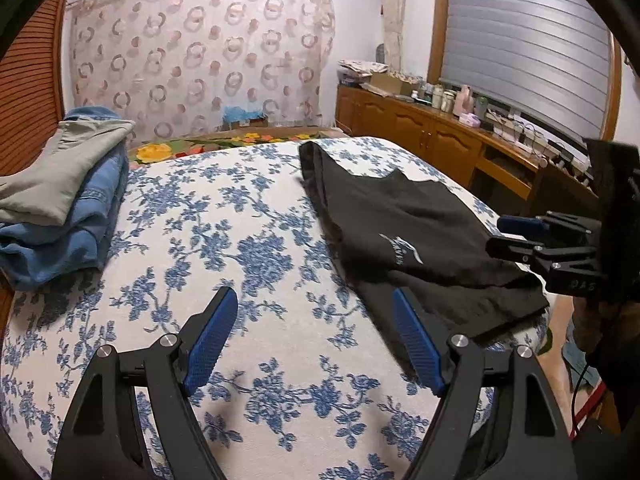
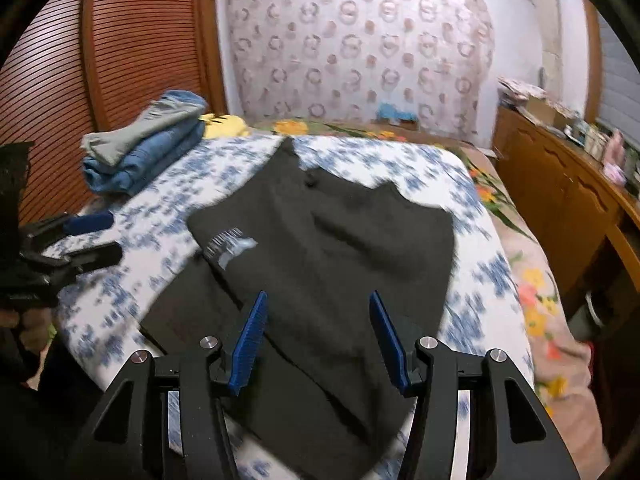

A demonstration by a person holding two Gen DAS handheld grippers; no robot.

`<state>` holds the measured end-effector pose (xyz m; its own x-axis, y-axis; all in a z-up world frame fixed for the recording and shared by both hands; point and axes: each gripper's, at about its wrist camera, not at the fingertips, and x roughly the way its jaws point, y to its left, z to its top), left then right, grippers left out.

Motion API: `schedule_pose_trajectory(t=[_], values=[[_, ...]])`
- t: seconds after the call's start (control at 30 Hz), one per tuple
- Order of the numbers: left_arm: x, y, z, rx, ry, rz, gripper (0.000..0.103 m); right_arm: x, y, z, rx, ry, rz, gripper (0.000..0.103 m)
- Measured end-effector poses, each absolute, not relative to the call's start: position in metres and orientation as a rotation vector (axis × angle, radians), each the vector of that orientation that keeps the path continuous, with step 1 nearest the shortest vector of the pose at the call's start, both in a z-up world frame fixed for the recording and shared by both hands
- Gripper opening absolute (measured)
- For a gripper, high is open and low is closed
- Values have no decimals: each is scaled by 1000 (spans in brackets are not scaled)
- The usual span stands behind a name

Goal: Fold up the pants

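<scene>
The black fabric pants (image 2: 328,248), partly folded, lie on the right half of the blue-flowered bed (image 1: 248,240). Left tool (image 1: 314,336) wide open over bare cover; right tool (image 2: 318,332) parted above the pants' near edge, empty. Folded clothes stack (image 1: 60,196) occupies the far-left corner.

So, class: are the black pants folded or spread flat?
Folded. The black pants lie doubled over on the bed, an upper layer overlapping a lower one.

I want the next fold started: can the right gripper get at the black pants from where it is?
Probably yes. The right gripper hangs open just above the black pants on the bed, with nothing between its fingers and the cloth.
</scene>
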<state>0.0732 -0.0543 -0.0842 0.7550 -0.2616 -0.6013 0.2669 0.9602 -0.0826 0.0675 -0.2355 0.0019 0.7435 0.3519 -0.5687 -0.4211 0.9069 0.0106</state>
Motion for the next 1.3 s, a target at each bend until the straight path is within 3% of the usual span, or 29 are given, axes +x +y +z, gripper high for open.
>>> schedule_pose_trajectory(t=[0.57, 0.67, 0.77, 0.83, 0.87, 1.3], values=[[74, -31, -86, -20, 638, -234, 80, 129, -163, -10, -226, 722, 641, 55], [74, -32, -86, -21, 639, -234, 80, 135, -155, -11, -253, 738, 654, 49], [73, -33, -86, -18, 643, -240, 80, 145, -147, -11, -258, 752, 649, 36], [74, -35, -87, -12, 646, -242, 80, 152, -147, -10, -220, 751, 645, 10], [75, -36, -88, -8, 648, -238, 80, 154, -148, -9, -204, 752, 648, 6], [92, -56, -91, 41, 683, -254, 80, 170, -208, 12, -93, 662, 548, 4]])
